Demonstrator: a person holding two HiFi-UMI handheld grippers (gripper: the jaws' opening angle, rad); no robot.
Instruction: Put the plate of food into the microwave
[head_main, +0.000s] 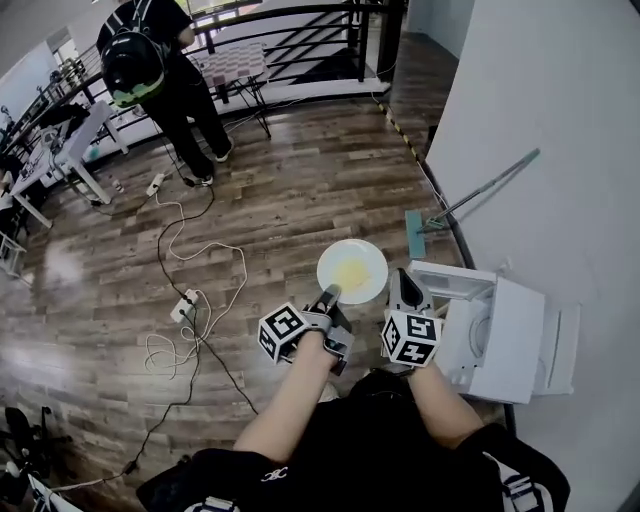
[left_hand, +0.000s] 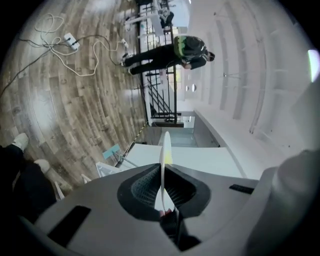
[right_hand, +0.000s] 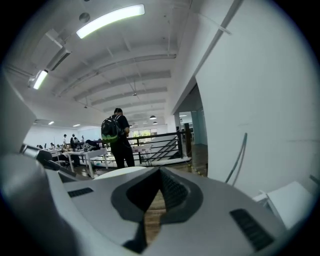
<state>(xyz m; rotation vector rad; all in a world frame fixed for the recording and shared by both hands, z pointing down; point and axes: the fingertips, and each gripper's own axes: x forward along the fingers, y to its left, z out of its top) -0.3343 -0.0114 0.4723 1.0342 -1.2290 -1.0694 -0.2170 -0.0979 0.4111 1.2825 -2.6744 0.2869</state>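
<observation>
Mop (head_main: 480, 191) just beside white microwave (head_main: 508, 335)

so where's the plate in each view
head view: plate at centre, its near-left edge in the left gripper.
left gripper view: plate edge-on, a thin white sliver clamped between the jaws.
right gripper view: only a pale rim just over the left jaw, likely the plate.
shared landmark: the person with the backpack by the railing.

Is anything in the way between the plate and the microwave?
Only the right gripper. It is empty and sits between the plate, which the left gripper holds, and the microwave. Nothing else visible blocks the way.
</observation>
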